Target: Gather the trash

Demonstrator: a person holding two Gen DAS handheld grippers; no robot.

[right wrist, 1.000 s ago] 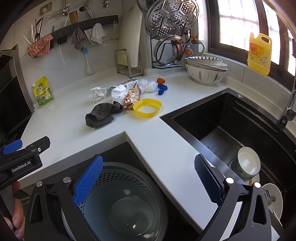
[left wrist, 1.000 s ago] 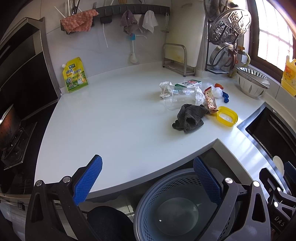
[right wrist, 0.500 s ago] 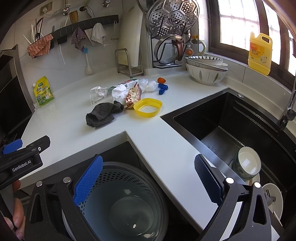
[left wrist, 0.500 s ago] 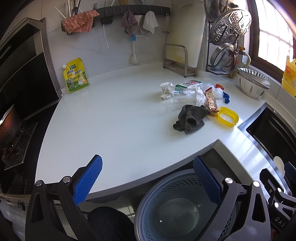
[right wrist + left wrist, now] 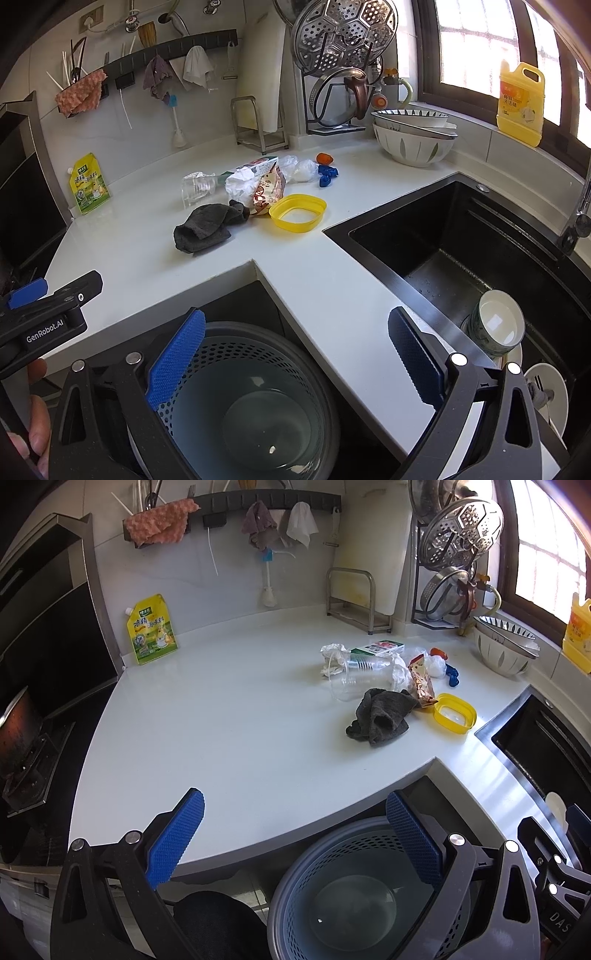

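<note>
A heap of trash lies on the white counter (image 5: 221, 720): a clear plastic cup (image 5: 360, 679), crumpled white wrappers (image 5: 332, 657), a snack bag (image 5: 421, 681), a green-and-white carton (image 5: 376, 649), a yellow plastic lid (image 5: 454, 714) and blue scraps (image 5: 451, 674). The heap shows in the right wrist view too, with the snack bag (image 5: 267, 190) and yellow lid (image 5: 297, 213). A grey perforated bin (image 5: 354, 897) stands below the counter edge (image 5: 243, 398). My left gripper (image 5: 295, 842) and right gripper (image 5: 295, 362) are both open and empty, above the bin, well short of the trash.
A dark grey cloth (image 5: 384, 716) lies in front of the trash. A black sink (image 5: 461, 251) with bowls is at the right. A yellow-green pouch (image 5: 151, 629) leans on the back wall. Stacked bowls (image 5: 413, 138), a dish rack and a yellow detergent bottle (image 5: 521, 103) stand at the back right.
Both views have shifted only slightly; the grippers stay open over the bin. Nothing on the counter has moved.
</note>
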